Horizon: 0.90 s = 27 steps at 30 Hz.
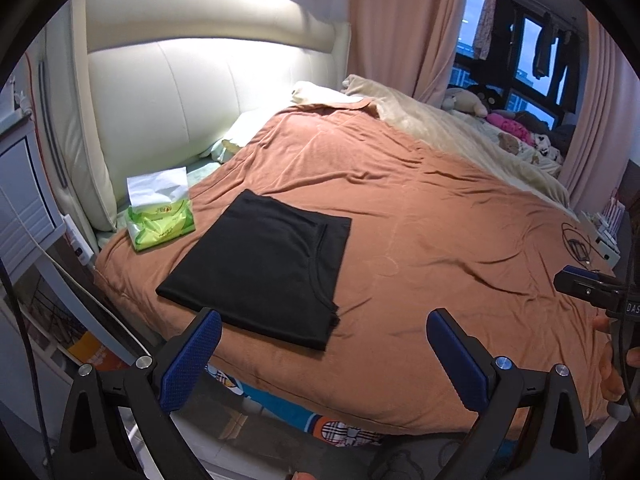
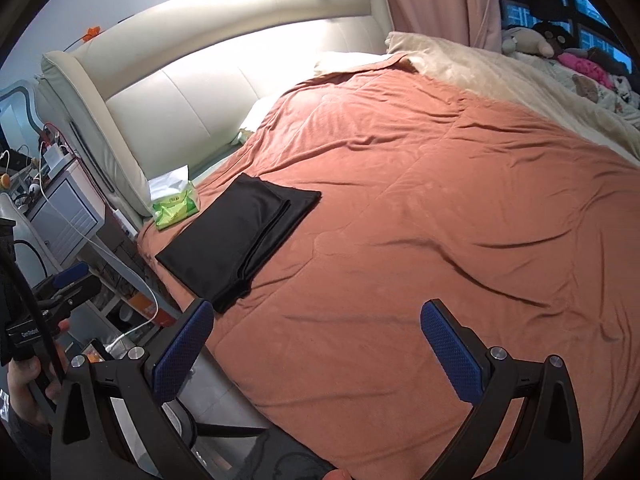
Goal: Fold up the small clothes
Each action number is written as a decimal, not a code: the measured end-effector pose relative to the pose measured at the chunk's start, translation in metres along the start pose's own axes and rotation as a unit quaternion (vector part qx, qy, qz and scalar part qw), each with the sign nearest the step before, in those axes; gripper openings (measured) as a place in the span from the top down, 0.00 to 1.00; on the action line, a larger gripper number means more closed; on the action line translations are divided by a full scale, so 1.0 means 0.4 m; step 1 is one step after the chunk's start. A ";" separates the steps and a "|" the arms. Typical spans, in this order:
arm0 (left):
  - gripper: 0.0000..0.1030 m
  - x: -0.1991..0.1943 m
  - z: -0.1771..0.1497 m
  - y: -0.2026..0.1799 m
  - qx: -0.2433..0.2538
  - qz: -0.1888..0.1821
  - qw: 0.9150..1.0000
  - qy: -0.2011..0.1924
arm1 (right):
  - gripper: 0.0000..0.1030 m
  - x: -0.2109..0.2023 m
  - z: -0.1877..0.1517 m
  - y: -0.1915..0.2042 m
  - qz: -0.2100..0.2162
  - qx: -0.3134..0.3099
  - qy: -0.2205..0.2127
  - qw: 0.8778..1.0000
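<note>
A black garment (image 1: 260, 268) lies folded into a flat rectangle near the front left edge of the orange bedcover (image 1: 420, 208). In the right wrist view the same black garment (image 2: 240, 236) sits left of centre on the orange bedcover (image 2: 440, 200). My left gripper (image 1: 324, 328) hangs open just in front of the garment's near edge, nothing between its blue pads. My right gripper (image 2: 316, 320) is open too, to the right of the garment and above bare cover. The right gripper (image 1: 584, 284) also shows at the right edge of the left wrist view, and the left gripper (image 2: 68, 280) at the left edge of the right wrist view.
A green tissue pack (image 1: 160, 220) rests beside the garment by the cream headboard (image 1: 180, 100). A beige blanket (image 1: 460, 132) and stuffed toys (image 1: 468, 100) fill the far side. A white bedside cabinet (image 2: 68, 212) with cables stands left of the bed. A hand (image 2: 24, 376) grips the left tool.
</note>
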State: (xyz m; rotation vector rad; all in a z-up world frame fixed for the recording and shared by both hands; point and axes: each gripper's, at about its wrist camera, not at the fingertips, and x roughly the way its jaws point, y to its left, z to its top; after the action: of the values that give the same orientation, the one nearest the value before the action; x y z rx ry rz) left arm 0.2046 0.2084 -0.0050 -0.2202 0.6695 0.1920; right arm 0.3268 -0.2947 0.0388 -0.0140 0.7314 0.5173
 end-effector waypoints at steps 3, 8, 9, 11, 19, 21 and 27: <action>0.00 -0.028 -0.011 -0.034 0.007 -0.010 1.000 -0.008 | 0.00 -0.065 -0.034 -0.006 -0.010 0.005 -0.018 1.000; 0.00 -0.078 -0.036 -0.092 0.024 -0.022 0.999 -0.028 | 0.00 -0.175 -0.107 -0.015 -0.035 0.003 -0.048 0.998; 0.00 -0.087 -0.041 -0.103 0.026 -0.025 0.999 -0.032 | 0.00 -0.184 -0.118 -0.013 -0.041 0.001 -0.051 0.998; 0.00 -0.108 -0.056 -0.126 0.030 -0.033 0.998 -0.041 | 0.00 -0.222 -0.147 -0.012 -0.049 0.000 -0.066 0.997; 0.00 -0.172 -0.115 -0.195 0.045 -0.049 0.996 -0.064 | 0.00 -0.334 -0.269 0.003 -0.073 -0.001 -0.106 0.992; 0.00 -0.191 -0.126 -0.207 0.048 -0.051 0.995 -0.072 | 0.00 -0.355 -0.298 0.013 -0.082 -0.003 -0.111 0.990; 0.00 -0.254 -0.164 -0.254 0.061 -0.056 0.992 -0.099 | 0.00 -0.402 -0.371 0.042 -0.104 -0.001 -0.125 0.987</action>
State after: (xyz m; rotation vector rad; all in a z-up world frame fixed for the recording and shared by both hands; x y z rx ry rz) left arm 0.1130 0.0831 0.0234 -0.1184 0.4687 0.0632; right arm 0.1248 -0.3798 0.0334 -0.0260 0.4771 0.3131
